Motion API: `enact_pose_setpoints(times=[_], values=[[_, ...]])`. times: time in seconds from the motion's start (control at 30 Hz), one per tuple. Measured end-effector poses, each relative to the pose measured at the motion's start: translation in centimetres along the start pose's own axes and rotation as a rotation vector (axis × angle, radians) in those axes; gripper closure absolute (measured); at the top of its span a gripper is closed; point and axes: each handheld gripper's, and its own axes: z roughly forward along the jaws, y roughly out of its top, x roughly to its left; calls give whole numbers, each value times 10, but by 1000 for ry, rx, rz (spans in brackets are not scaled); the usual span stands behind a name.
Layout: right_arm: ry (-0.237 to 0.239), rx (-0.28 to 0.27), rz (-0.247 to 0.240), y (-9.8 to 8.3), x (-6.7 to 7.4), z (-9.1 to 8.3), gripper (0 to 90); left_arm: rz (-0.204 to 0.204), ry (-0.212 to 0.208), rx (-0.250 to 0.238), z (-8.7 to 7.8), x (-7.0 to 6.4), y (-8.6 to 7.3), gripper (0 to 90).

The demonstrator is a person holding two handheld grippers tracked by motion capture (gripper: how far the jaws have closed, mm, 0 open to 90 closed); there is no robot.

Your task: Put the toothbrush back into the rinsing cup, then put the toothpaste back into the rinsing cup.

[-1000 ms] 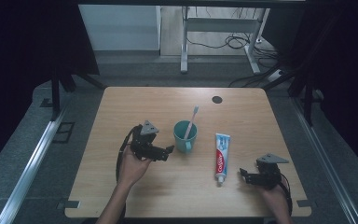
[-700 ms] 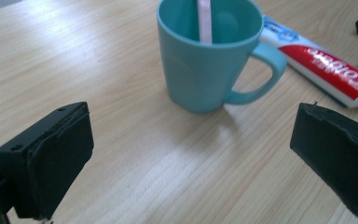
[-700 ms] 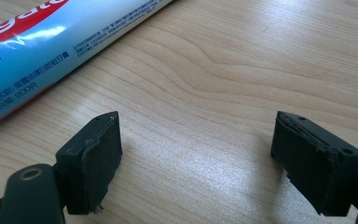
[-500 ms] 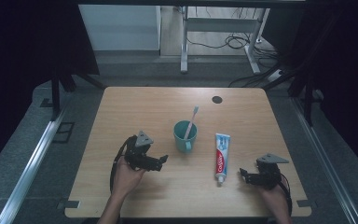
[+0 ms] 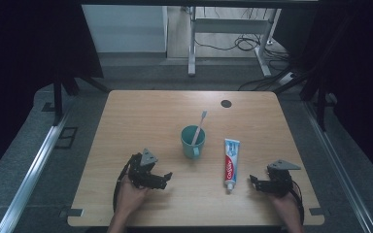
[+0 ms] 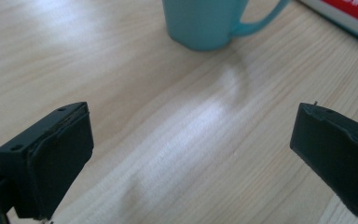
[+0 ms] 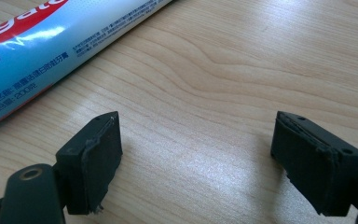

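- From above, a white toothbrush (image 5: pixel 198 127) stands slanted in the teal mug (image 5: pixel 193 141); the left gripper view catches just the mug's base (image 6: pixel 205 23) and handle.
- The left gripper (image 5: pixel 161 178), jaws wide and empty, sits low near the mug, which stands beyond it.
- The right gripper (image 5: pixel 253 182), jaws also wide, holds nothing; the glossy blue-and-red toothpaste tube (image 5: pixel 230 161) lies just beside it on the pale wood-grain table (image 5: pixel 150 111).

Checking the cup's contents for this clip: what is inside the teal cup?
A toothbrush stands in the cup, leaning right, its head above the rim. Its lower end is hidden by the cup wall; whether anything else is inside cannot be seen.
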Motion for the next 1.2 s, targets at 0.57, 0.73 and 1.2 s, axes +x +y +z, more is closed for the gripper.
enact_pose_setpoints(times=[0.57,0.73,1.2], values=[[0,-1,2,0,0,0,161,-20,-11,48,13,-3,-30,0],[1,-1,4,0,0,0,161,-7,-4,90,17,-5,-35,0],[6,10,-10,0,0,-3,171,-1,0,112,19,-5,-34,0]])
